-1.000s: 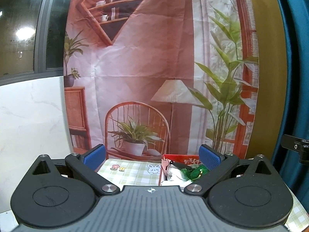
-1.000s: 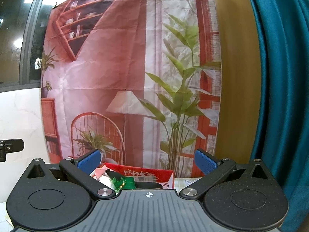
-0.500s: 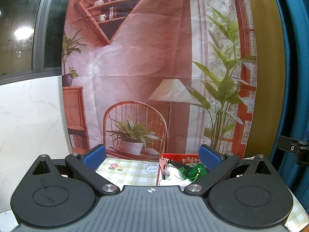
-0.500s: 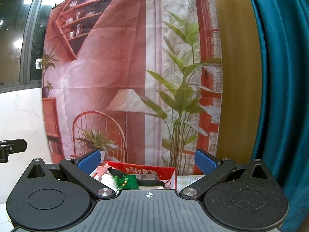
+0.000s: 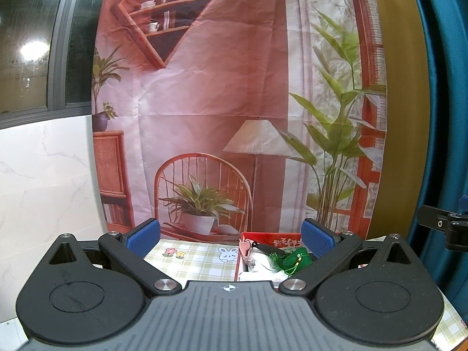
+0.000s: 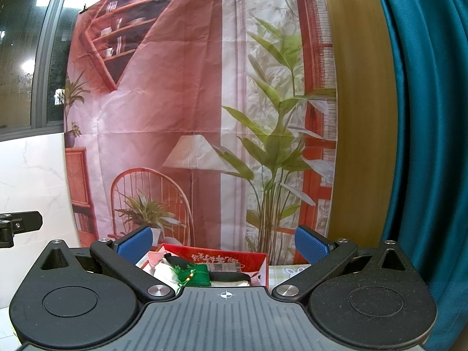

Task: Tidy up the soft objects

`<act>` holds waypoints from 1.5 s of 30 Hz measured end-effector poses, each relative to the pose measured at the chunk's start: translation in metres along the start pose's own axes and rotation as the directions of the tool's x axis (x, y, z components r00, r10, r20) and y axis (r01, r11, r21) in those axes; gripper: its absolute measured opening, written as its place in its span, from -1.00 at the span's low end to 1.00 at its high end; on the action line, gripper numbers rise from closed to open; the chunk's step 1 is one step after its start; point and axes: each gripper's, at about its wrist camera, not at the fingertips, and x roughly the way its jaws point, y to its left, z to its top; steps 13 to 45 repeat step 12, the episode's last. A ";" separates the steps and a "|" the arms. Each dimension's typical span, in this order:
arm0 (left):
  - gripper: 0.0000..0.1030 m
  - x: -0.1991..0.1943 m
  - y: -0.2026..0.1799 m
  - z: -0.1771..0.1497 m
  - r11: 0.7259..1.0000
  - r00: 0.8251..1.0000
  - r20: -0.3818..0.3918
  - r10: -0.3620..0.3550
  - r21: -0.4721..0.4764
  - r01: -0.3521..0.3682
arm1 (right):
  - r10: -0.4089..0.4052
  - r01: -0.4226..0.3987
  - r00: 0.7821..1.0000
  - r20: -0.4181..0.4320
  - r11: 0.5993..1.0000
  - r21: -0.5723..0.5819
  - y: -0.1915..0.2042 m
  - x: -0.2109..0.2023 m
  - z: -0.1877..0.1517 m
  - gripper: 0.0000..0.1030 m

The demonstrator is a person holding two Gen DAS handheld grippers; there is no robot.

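While both tongs hang up in the air, each one is spread wide with nothing between its blue pads. The left tongs (image 5: 230, 235) have lots of open room in front, over the checked tablecloth (image 5: 193, 259) with a little bunny and flowers drawn on it. The right tongs (image 6: 223, 242) are wide too, and they hold nothing.

Just past the tongs sits a red box (image 6: 216, 259) on the tabletop. In the left view the red box (image 5: 270, 238) is low and to the right, near the right blue pad (image 5: 317, 237), which covers part of it. In the right view it is low and a bit left of the middle, and the left pad (image 6: 135, 241) hides one corner.

Soft things are piled inside the box: a green pouch (image 6: 199, 275) with a tassel, a white cloth (image 6: 165, 272), a pink cloth (image 6: 153, 257) and something long and black (image 6: 228, 276). The black bodies of the tongs cut off the near side of the box, so how full it is cannot be told.

Behind the box hangs a wrinkly printed backdrop (image 5: 219, 102) with a chair, a lamp and plants on it. A blue curtain (image 6: 424, 117) closes the right edge, and a white wall (image 5: 44, 175) and a dark window (image 5: 29, 44) are at the left.
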 end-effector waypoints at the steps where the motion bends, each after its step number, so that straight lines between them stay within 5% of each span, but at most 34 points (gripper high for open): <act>1: 1.00 0.000 0.000 0.000 1.000 1.000 0.000 -0.001 0.000 0.001 | 0.000 0.000 1.000 0.000 1.000 0.000 0.000 0.000 0.000 0.99; 45: 1.00 0.000 0.000 -0.001 1.000 1.000 0.007 -0.007 -0.001 0.007 | 0.001 -0.001 1.000 -0.001 1.000 0.001 -0.001 0.000 0.000 0.99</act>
